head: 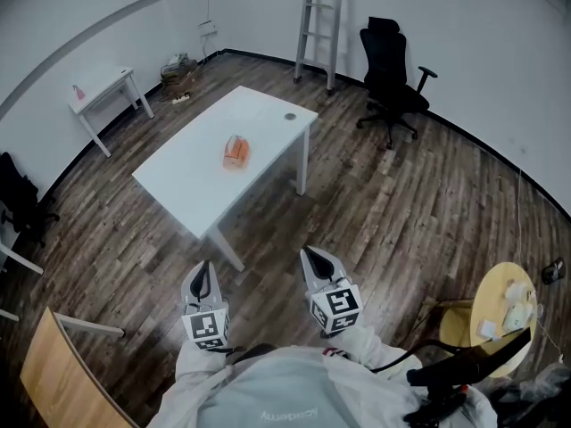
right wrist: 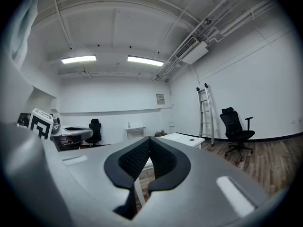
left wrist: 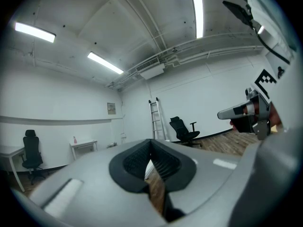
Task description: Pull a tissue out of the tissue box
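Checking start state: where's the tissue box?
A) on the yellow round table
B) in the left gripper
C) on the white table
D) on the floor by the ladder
C: the tissue box sits on the white table, far ahead of the left gripper and right gripper, both shut and empty.

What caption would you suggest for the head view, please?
Both shut, the left tongs and right tongs face a white rectangular table bearing an orange tissue box.

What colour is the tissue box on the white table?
The tissue box is orange; head view shows it best.
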Motion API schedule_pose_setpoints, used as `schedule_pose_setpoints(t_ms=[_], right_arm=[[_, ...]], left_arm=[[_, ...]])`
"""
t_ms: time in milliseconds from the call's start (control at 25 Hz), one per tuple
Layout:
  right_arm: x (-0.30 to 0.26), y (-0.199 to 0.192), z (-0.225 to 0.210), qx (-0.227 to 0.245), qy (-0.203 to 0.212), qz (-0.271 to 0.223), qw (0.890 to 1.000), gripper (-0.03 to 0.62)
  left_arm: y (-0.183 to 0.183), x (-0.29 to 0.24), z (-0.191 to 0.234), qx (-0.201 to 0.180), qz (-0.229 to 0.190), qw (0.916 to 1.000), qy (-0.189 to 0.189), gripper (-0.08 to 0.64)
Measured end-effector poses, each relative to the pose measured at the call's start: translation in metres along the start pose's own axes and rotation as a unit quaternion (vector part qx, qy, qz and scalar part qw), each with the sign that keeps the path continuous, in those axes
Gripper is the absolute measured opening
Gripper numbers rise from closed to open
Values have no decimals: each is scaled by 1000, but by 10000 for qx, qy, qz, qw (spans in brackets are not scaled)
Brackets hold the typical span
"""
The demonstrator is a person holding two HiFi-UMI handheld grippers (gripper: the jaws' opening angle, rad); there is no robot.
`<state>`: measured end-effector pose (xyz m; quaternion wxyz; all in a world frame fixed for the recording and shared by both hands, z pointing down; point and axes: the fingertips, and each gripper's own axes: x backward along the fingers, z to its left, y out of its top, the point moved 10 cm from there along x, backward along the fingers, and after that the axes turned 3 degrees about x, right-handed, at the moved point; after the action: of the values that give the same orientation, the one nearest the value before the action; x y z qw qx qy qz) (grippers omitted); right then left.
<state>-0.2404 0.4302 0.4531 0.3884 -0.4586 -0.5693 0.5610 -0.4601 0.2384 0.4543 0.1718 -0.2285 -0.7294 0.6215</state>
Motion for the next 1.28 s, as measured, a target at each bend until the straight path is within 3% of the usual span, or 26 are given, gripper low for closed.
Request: schedule_pose_setpoints(t_ms=[520, 1280], right_arm=[[-15, -10, -12, -84, 5, 140, 9999, 0], [-131, 7, -31, 40, -29, 301, 9995, 0]], left_arm=[[-9, -14, 1, -4, 114, 9999, 45, 0], [-16, -117, 54, 77, 167, 9998, -17, 0]])
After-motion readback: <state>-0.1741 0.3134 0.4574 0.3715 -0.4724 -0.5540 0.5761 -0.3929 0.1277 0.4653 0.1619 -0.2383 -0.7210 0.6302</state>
